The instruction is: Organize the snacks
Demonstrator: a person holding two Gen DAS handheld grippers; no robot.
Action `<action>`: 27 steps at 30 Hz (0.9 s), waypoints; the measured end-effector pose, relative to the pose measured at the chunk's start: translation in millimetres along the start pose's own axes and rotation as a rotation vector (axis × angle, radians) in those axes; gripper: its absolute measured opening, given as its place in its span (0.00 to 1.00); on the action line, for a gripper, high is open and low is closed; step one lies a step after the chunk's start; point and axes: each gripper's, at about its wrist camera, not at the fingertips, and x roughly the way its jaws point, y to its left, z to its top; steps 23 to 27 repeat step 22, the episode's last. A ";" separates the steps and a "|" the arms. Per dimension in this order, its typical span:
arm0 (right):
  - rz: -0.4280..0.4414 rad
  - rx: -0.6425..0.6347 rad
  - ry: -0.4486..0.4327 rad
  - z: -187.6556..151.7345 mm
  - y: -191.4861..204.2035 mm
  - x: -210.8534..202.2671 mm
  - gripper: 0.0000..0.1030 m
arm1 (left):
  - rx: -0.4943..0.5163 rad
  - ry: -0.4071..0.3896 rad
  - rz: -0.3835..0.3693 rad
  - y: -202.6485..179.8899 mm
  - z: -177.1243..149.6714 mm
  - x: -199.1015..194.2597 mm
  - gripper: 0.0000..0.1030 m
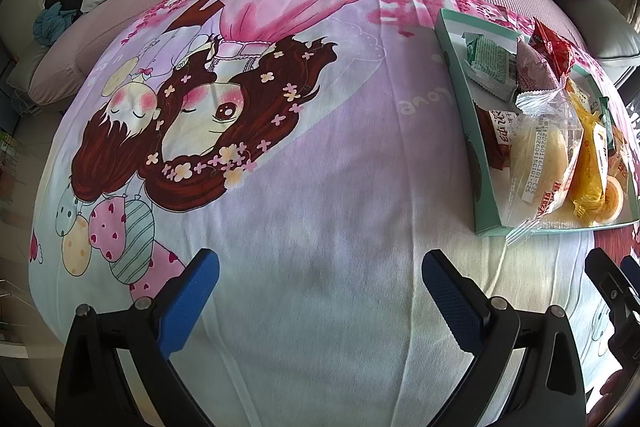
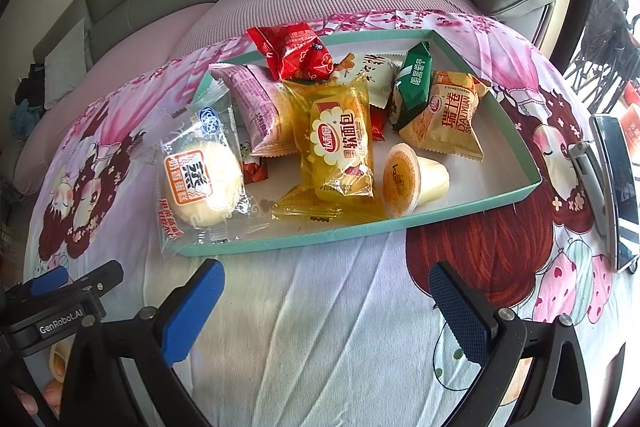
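Both our tongs, left [image 1: 320,291] and right [image 2: 326,301], are spread wide, and the bun [image 2: 204,183] hanging over the tray [image 2: 460,205] edge might slip off.

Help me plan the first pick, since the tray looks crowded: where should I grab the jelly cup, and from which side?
Grip the jelly cup across its pale tapered body, coming from above with the right hand-held gripper. It lies tipped on its side in the teal tray, its orange lid facing the near wall, so the lid is a poor hold. Bare tray floor either side of the body probably leaves room for the fingers.
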 end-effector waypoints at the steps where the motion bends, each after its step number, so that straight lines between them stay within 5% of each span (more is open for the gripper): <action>1: 0.000 0.000 0.000 0.1 0.0 0.0 1.00 | 0.000 0.000 0.000 0.1 0.2 0.0 0.98; 27: 0.001 0.002 0.000 0.2 -0.7 0.1 1.00 | -0.007 -0.024 -0.008 3.0 -1.9 -3.8 0.98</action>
